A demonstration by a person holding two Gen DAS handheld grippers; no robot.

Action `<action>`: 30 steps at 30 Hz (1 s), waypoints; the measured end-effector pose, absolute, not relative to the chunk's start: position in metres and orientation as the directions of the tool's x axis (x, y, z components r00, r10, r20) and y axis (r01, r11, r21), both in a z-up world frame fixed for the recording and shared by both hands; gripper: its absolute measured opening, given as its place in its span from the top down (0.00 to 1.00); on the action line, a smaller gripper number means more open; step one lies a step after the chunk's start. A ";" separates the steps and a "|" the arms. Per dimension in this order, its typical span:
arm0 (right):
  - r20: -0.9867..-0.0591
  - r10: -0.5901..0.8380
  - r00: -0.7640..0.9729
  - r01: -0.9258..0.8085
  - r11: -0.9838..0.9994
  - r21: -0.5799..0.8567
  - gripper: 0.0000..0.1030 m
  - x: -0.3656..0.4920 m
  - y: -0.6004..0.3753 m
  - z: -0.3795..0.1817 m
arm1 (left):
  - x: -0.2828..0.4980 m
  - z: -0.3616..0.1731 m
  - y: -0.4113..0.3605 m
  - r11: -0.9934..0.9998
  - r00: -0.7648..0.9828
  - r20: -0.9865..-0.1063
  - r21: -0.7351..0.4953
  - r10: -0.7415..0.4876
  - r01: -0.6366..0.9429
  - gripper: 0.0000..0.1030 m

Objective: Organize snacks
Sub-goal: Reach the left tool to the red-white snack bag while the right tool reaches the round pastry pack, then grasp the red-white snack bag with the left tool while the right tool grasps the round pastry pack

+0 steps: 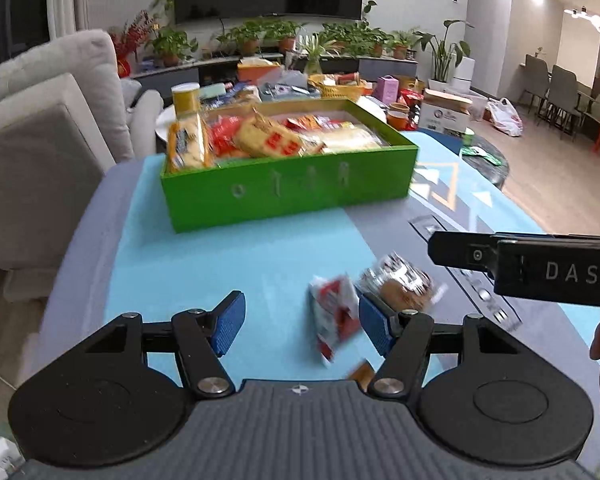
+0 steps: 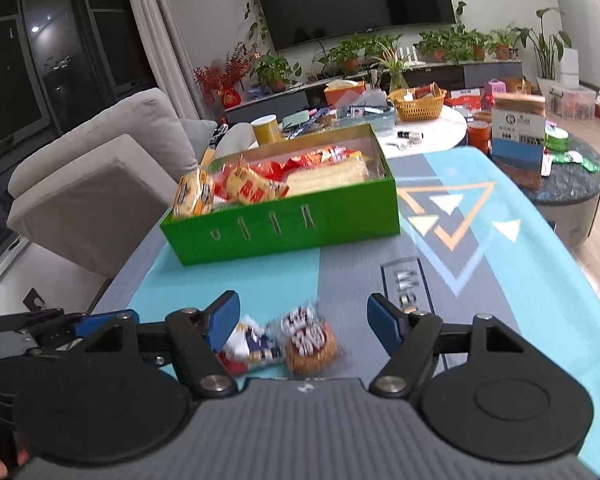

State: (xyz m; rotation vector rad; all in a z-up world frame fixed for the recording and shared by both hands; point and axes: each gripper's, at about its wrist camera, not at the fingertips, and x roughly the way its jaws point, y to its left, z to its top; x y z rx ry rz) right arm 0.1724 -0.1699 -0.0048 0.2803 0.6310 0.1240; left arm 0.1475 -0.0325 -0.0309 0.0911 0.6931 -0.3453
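Hovering over a blue-and-grey mat (image 1: 240,264), two hand-held claws stand wide and empty above the last loose snacks. The left gripper (image 1: 300,316) sits low, with a red-and-white packet (image 1: 334,320) lying between its blue pads, long axis running roughly 11 to 5 o'clock. At about 1 o'clock from that packet, just beside it, rests a round cake in clear wrap (image 1: 400,286), which has no clear long axis. The right gripper (image 2: 302,322) frames that same cake (image 2: 310,344) and packet (image 2: 252,346) from the other side, likely lining up a pick. At 12 o'clock, well apart, the green box (image 2: 280,228) already holds a heap of wrapped snacks, its open top ready for more.
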 end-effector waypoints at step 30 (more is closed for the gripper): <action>-0.601 0.209 0.772 -0.011 0.949 0.316 0.39 0.189 -0.194 -0.044 | 0.190 -0.073 -0.071 0.923 0.646 -0.708 -0.019 -0.284 0.385 0.42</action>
